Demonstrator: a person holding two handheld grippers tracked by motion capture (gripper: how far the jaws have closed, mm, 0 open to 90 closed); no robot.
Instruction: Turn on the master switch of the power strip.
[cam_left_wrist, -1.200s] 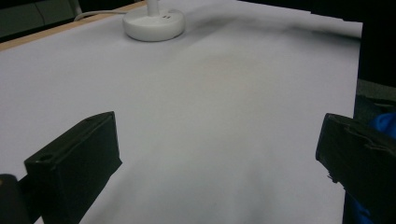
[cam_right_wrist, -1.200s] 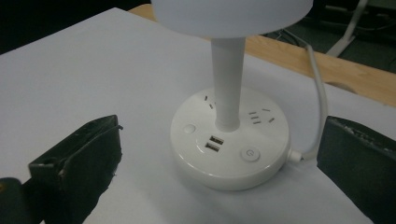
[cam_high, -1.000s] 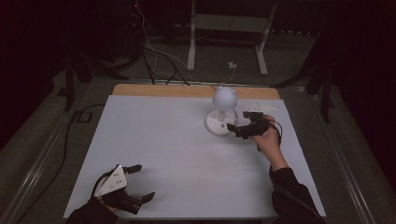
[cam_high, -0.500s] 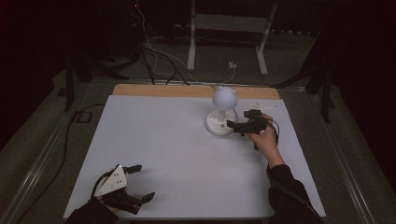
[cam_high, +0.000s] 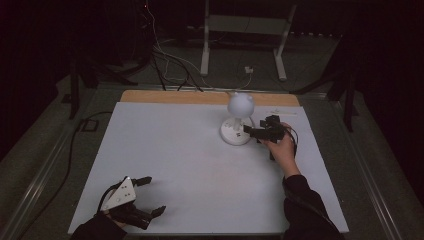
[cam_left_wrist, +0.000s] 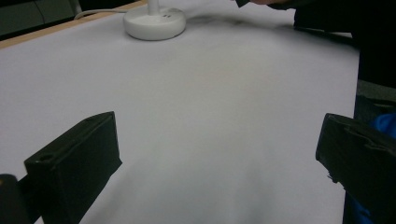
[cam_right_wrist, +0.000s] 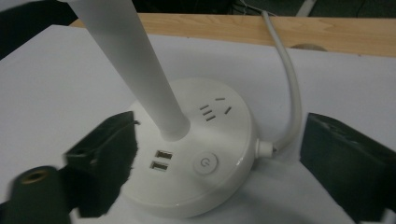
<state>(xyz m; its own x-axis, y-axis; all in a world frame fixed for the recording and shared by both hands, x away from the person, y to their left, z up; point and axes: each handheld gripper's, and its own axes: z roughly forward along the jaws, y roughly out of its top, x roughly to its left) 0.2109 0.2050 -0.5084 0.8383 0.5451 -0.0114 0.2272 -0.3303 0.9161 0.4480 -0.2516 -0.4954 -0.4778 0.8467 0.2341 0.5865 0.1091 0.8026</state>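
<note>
Glossy round white plastic lamp base (cam_right_wrist: 189, 154) between wide-spread jaws of right hand-held gripper (cam_right_wrist: 219, 163), nothing gripped.

We wore dark sleeves (cam_high: 305, 205). Our left hand-held gripper (cam_high: 145, 197) was black under a grey three-cornered plate (cam_high: 119, 195); the right hand-held gripper (cam_high: 255, 131) was black, with blocky jaws.
</note>
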